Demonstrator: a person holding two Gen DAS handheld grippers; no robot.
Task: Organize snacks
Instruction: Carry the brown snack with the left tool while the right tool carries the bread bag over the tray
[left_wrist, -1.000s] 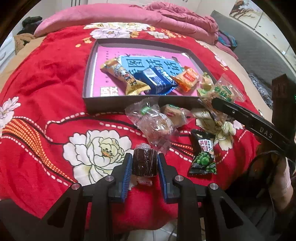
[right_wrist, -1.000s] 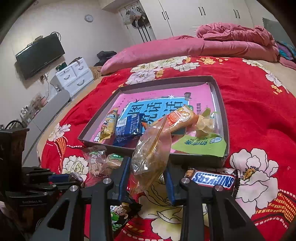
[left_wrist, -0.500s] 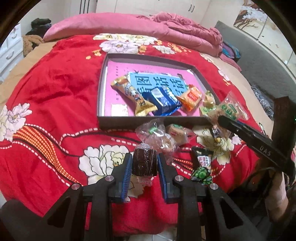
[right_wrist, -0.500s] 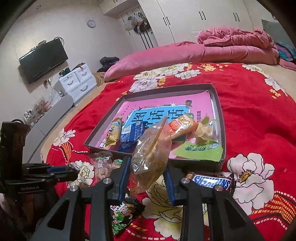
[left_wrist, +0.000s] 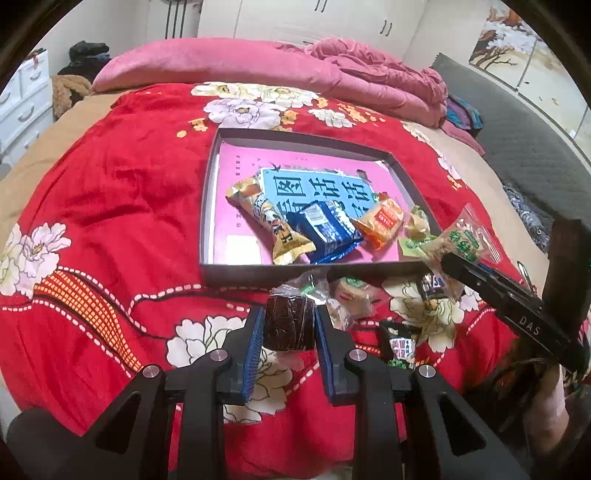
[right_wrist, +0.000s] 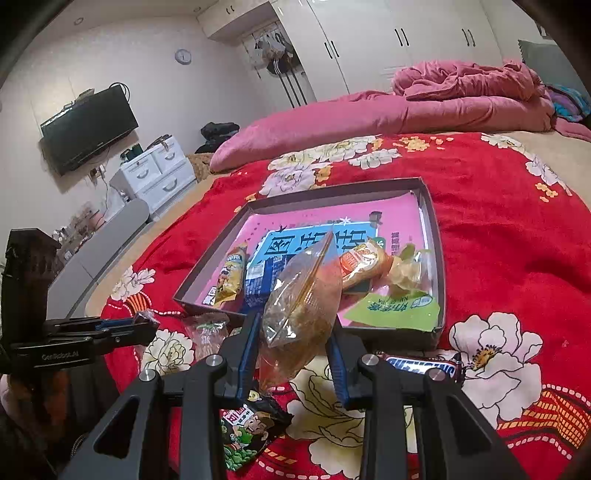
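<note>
Your left gripper is clamped on a dark wrapped cake, held above the red blanket just short of the tray's near wall. Your right gripper is closed on a clear bag of brownish snacks, its top leaning over the near wall toward the tray. Loose packets crowd the strip between you and that wall — a green-pea pack under the right gripper, a Snickers bar to its right, two clear-wrapped pieces just ahead of the left gripper. Inside the tray, a yellow pack, a blue pack and an orange pack bunch along the near edge, with a pale candy at the right wall; the far half of the pink liner lies bare. Beyond the far rim, open blanket runs up to the pink quilt.
</note>
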